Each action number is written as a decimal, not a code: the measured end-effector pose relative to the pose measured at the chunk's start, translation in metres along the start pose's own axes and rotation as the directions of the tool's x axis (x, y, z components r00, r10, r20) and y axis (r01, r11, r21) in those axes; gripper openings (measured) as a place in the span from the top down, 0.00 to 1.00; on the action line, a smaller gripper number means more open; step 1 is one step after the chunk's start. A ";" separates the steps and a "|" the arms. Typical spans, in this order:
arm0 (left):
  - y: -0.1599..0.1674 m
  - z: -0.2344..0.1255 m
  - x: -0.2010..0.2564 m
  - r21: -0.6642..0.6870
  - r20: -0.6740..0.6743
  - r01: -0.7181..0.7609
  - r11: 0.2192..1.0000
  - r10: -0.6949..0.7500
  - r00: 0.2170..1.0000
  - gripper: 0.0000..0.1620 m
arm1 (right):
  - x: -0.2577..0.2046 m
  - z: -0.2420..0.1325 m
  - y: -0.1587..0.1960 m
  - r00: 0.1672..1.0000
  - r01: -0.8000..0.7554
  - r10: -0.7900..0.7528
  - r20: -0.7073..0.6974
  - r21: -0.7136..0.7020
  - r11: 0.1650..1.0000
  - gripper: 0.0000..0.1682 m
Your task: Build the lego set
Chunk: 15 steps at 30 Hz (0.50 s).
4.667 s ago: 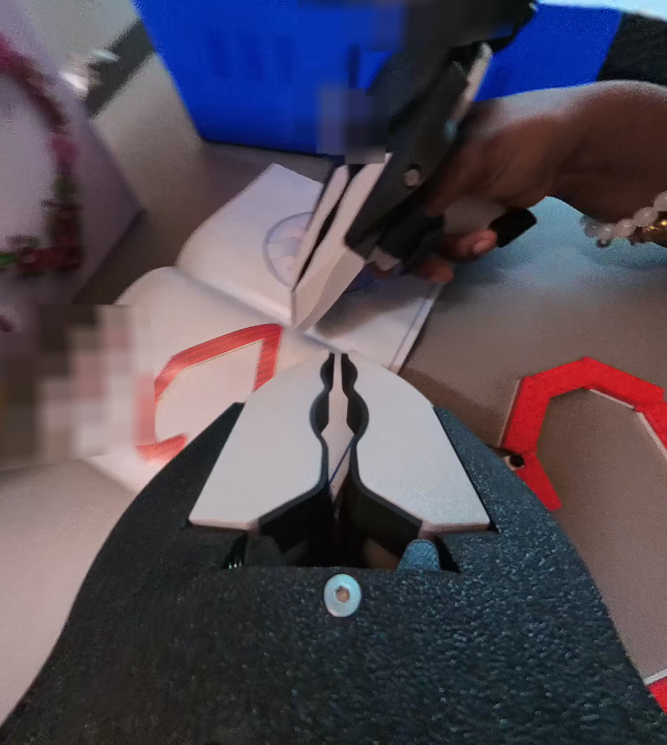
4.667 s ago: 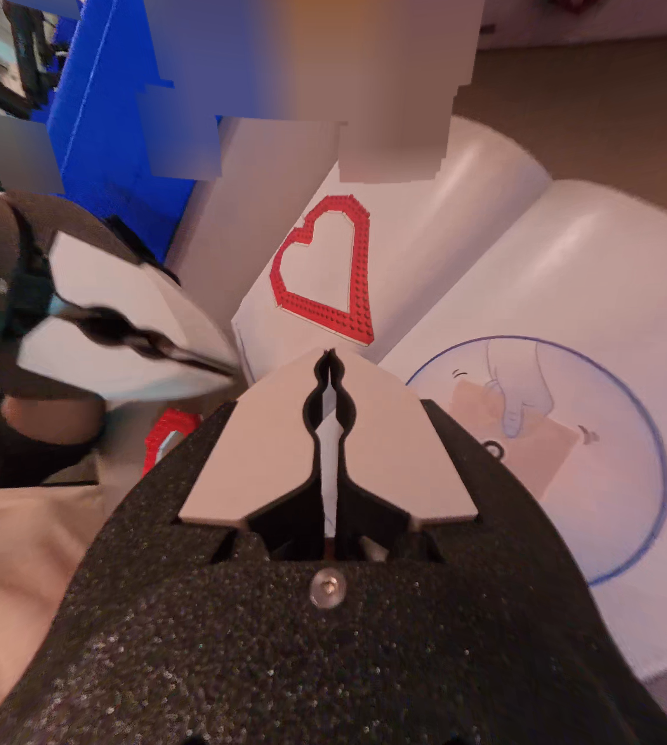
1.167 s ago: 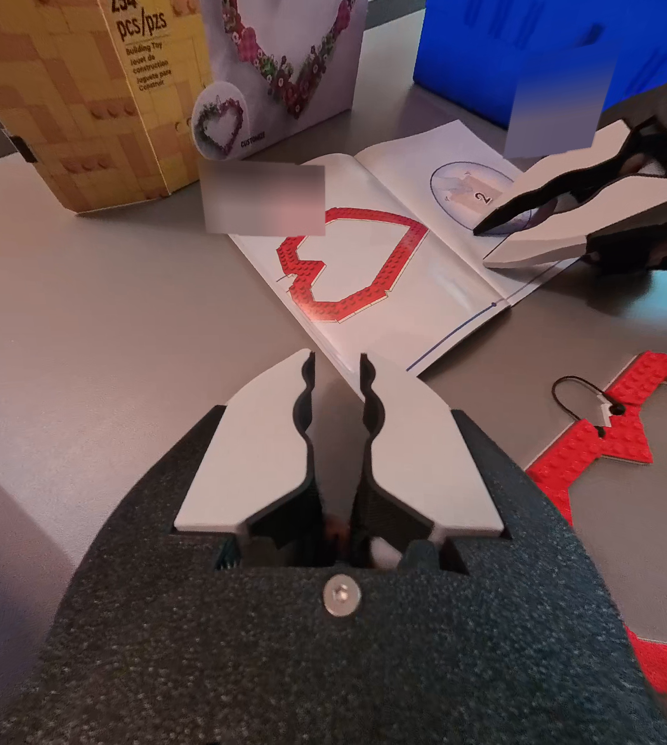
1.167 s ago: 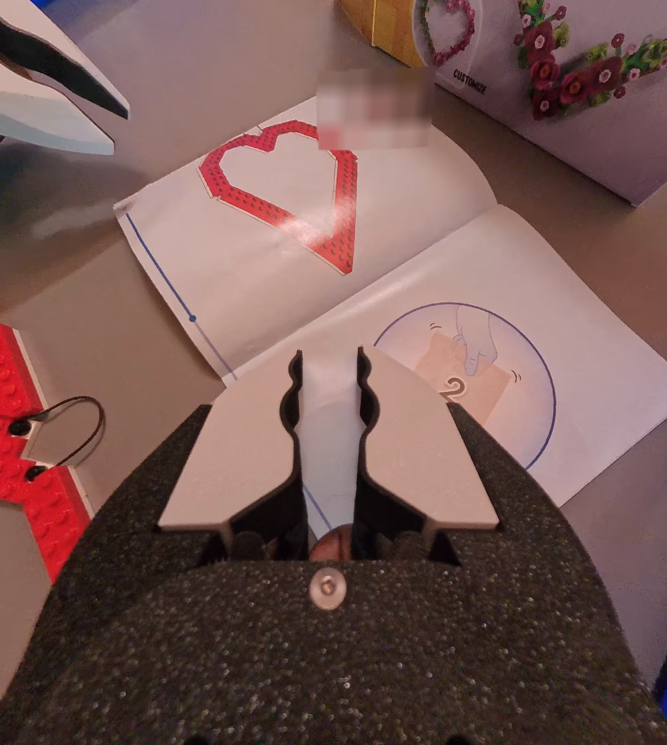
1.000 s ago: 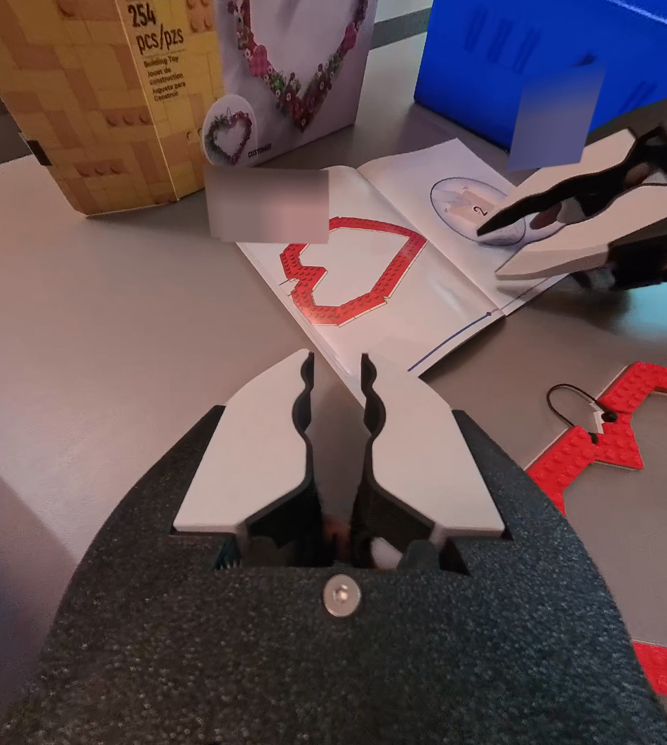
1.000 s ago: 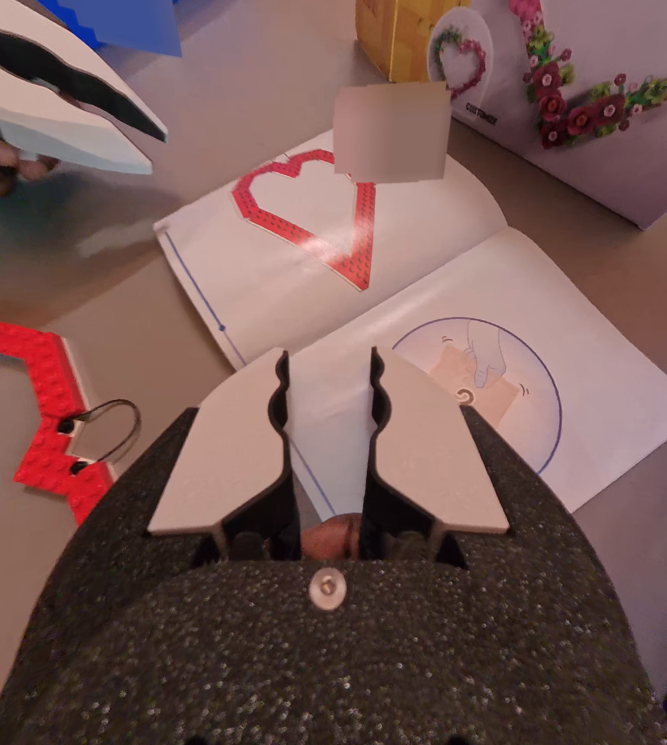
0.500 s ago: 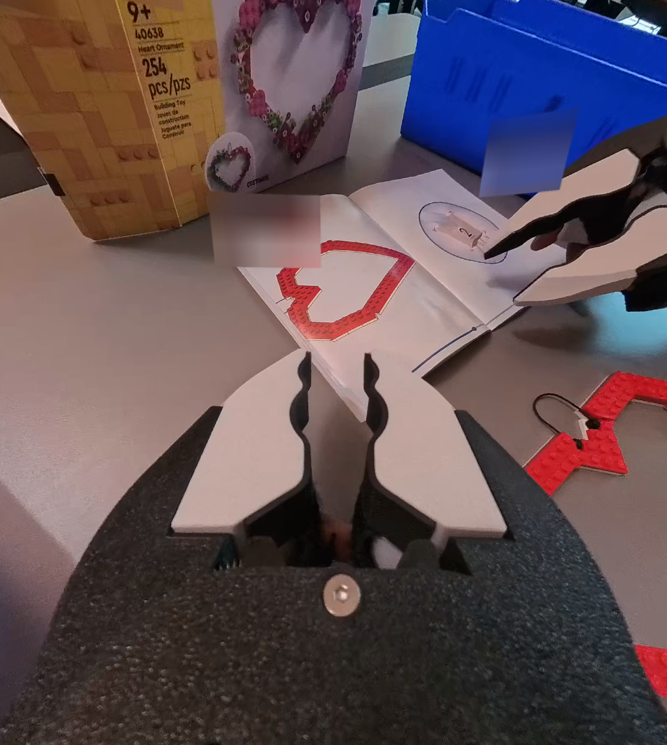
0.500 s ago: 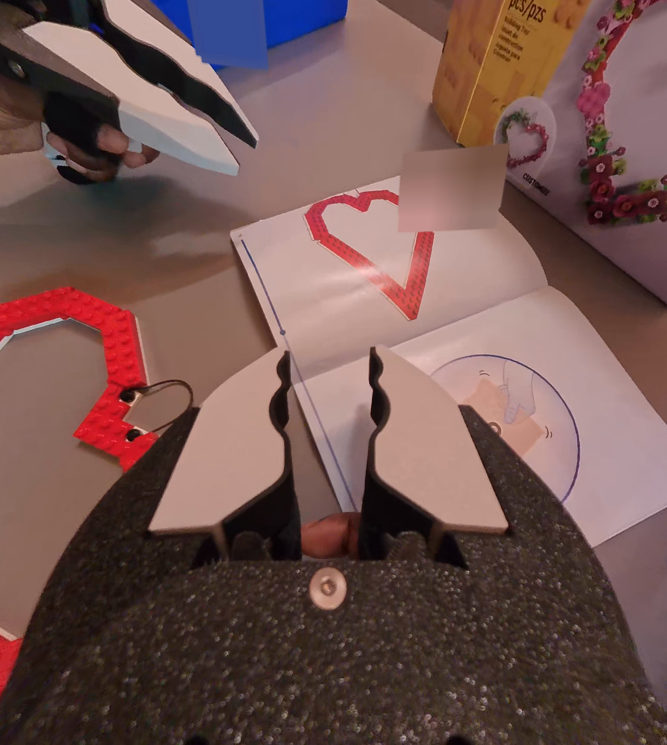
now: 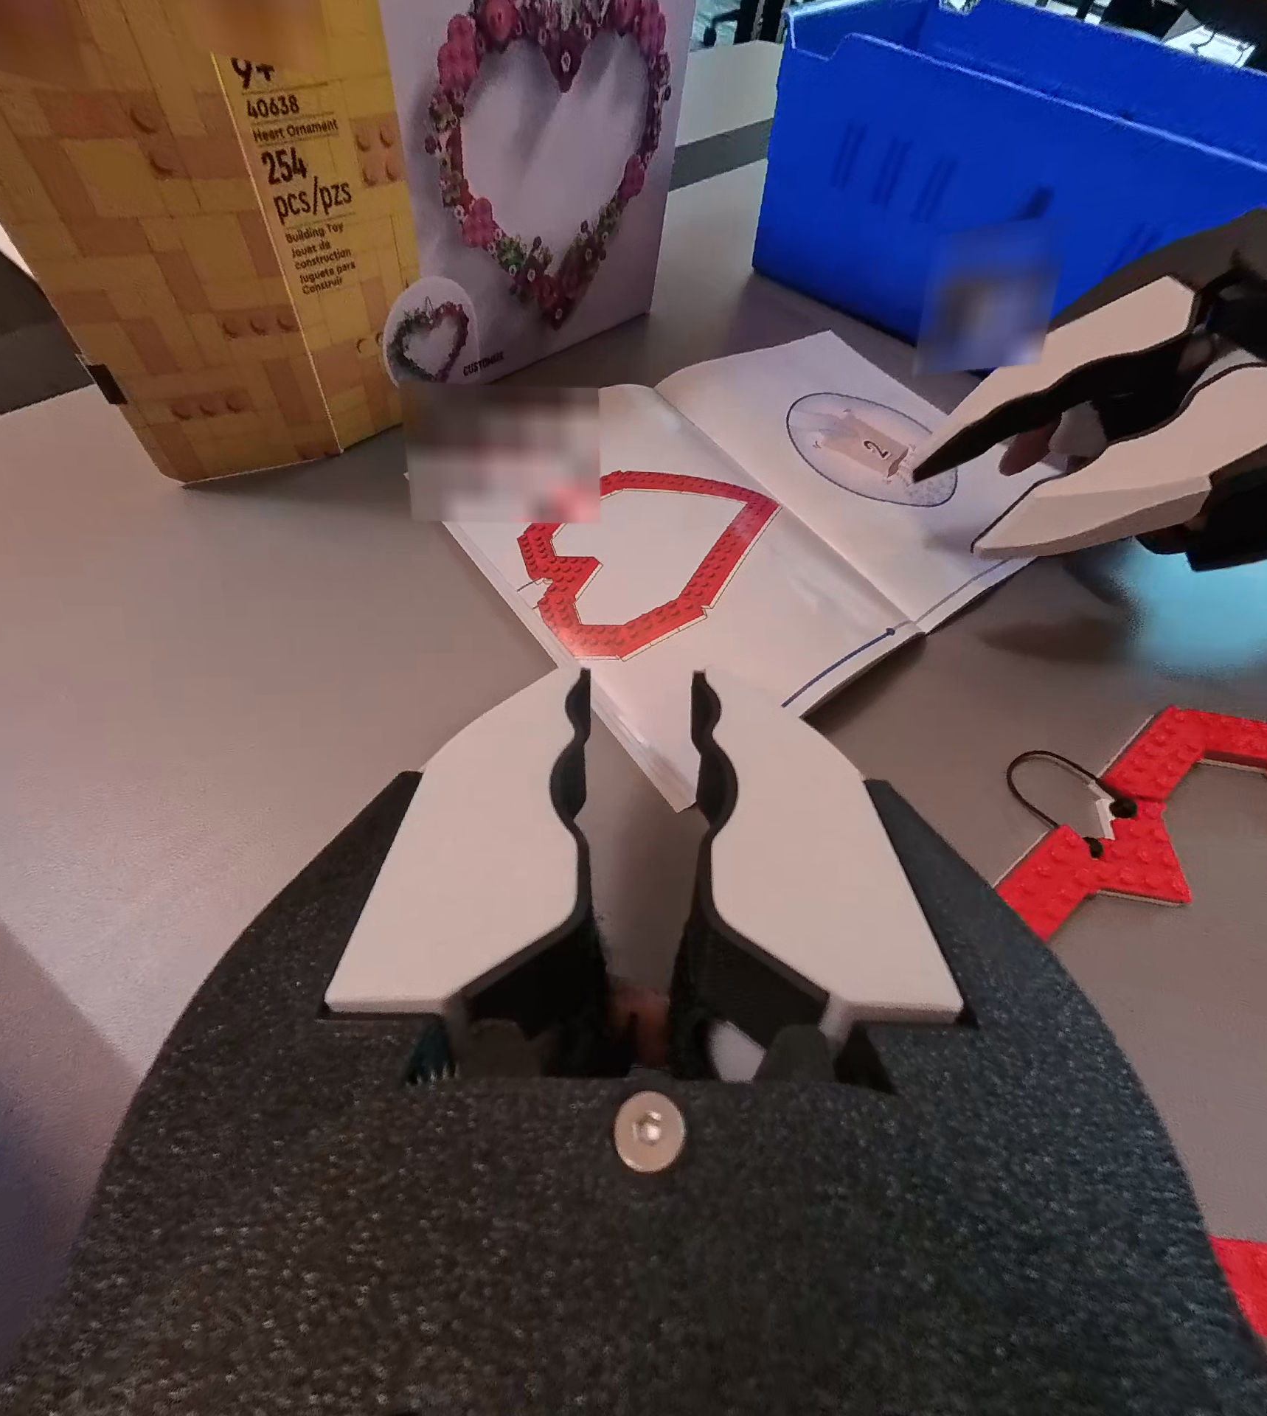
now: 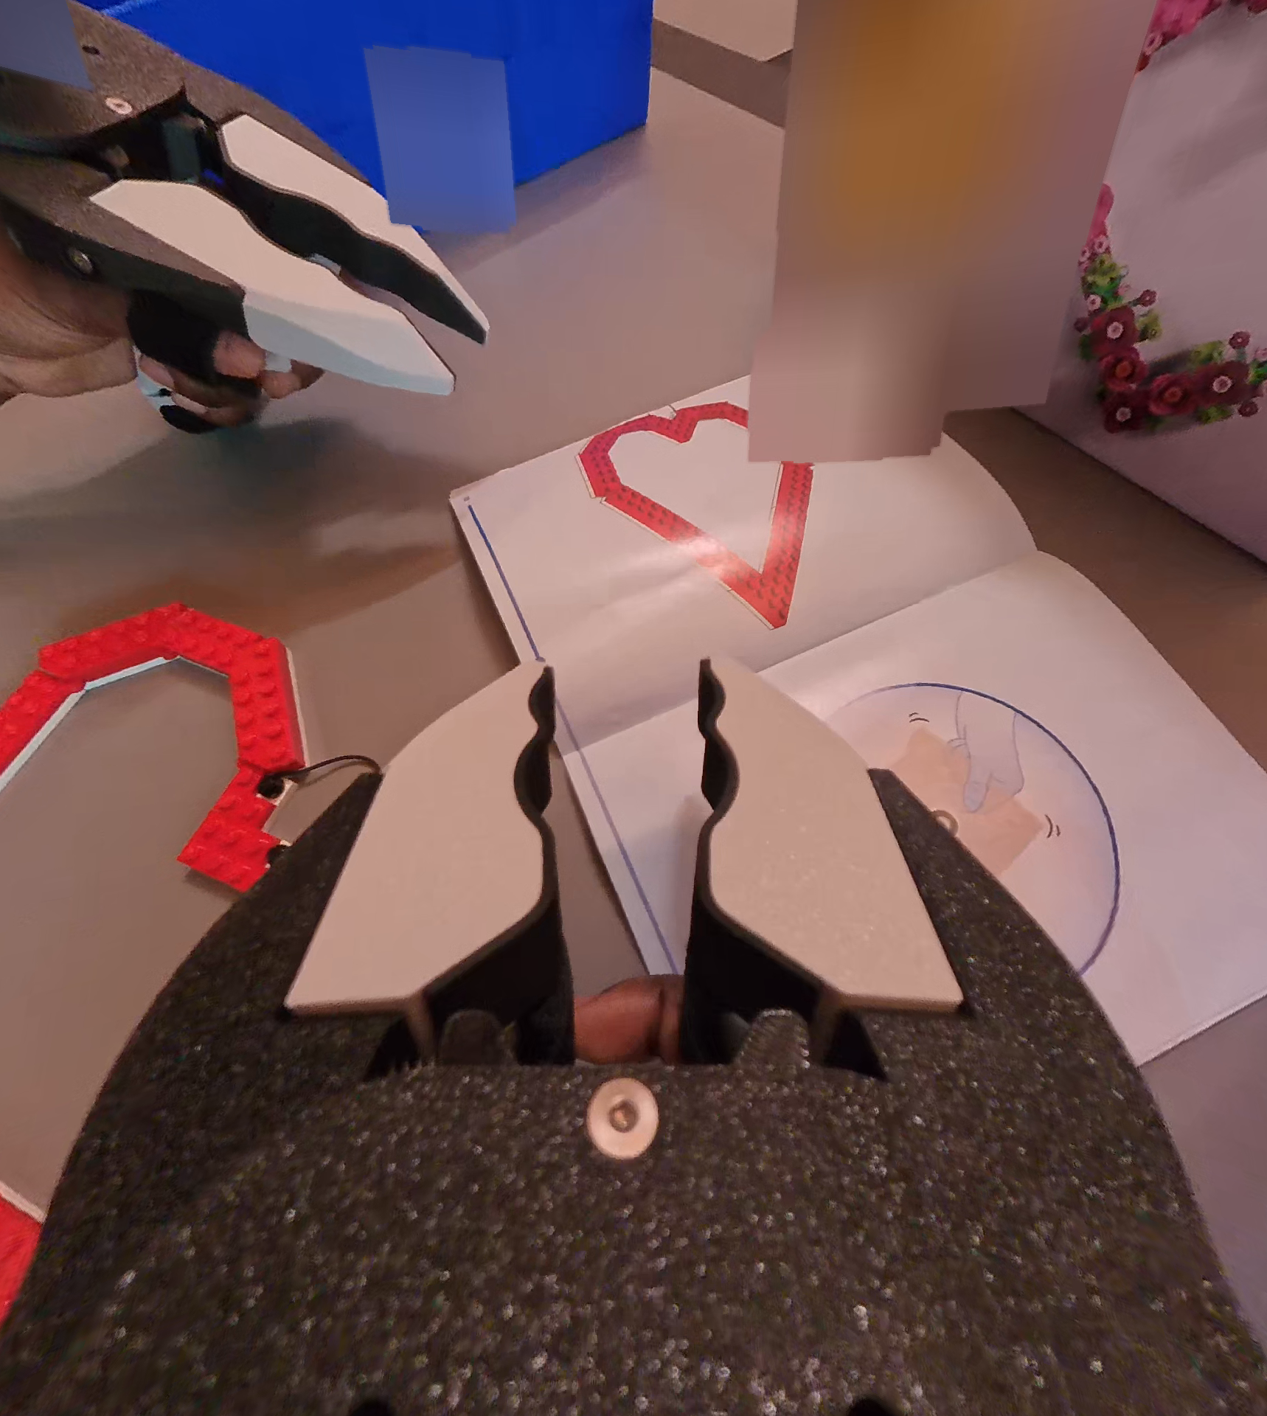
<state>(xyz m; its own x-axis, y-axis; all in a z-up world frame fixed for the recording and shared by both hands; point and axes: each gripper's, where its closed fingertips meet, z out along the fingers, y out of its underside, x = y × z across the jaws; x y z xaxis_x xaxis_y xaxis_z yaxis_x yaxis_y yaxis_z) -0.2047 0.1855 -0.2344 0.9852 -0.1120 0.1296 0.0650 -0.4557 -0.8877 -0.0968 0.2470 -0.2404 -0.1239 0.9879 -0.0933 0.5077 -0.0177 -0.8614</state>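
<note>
- Left hand-held gripper (image 9: 638, 682): jaws partly open, holding nothing, poised above the bench (image 9: 194, 689) at the near corner of the open booklet (image 9: 768, 613).
- Right hand-held gripper (image 10: 624, 674): jaws likewise parted and empty, over the booklet's lower edge.
- Red heart frame (image 10: 155, 674): flat on the bench beside the booklet, its long axis running back toward the person; a black cord loop (image 9: 1036, 774) sits at its notch.
- Judgement: the frame lies right of the left hand-held gripper and left of the right one, which seems slightly nearer.
- Blue bin (image 9: 998, 176) and set box (image 9: 309, 191) stand beyond.
</note>
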 end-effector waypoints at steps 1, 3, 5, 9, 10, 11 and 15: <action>0.001 0.001 0.001 -0.003 -0.002 -0.001 1.000 0.001 1.000 0.85 | 0.000 0.001 0.001 1.000 -0.004 0.004 0.004 -0.004 1.000 0.79; 0.004 0.004 0.004 -0.015 -0.013 -0.004 1.000 0.004 1.000 0.85 | -0.002 0.003 0.003 1.000 -0.010 0.010 0.010 -0.012 1.000 0.79; 0.006 0.006 0.006 -0.037 -0.013 -0.021 0.999 0.021 1.000 0.85 | -0.003 0.005 0.006 1.000 -0.007 0.008 0.012 -0.027 1.000 0.79; 0.008 0.007 0.011 -0.047 -0.018 -0.057 0.997 0.056 0.998 0.84 | -0.002 0.011 0.016 1.000 -0.005 0.006 0.010 -0.078 0.997 0.79; 0.009 0.008 0.011 -0.051 -0.021 -0.057 0.997 0.056 0.998 0.84 | -0.002 0.012 0.018 1.000 -0.009 0.010 0.008 -0.087 0.996 0.79; 0.009 0.008 0.011 -0.056 -0.021 -0.053 0.997 0.052 0.998 0.84 | -0.001 0.013 0.020 1.000 -0.013 0.013 0.008 -0.094 0.995 0.79; 0.011 0.008 0.011 -0.068 -0.031 -0.032 0.997 0.030 0.999 0.84 | 0.000 0.016 0.026 1.000 -0.028 0.029 0.007 -0.116 0.993 0.79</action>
<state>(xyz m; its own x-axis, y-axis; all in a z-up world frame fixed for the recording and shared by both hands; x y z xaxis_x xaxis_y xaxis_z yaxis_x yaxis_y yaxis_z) -0.1921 0.1865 -0.2467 0.9813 -0.1530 0.1170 0.0227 -0.5113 -0.8591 -0.0973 0.2442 -0.2704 -0.1154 0.9859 -0.1215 0.6068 -0.0269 -0.7944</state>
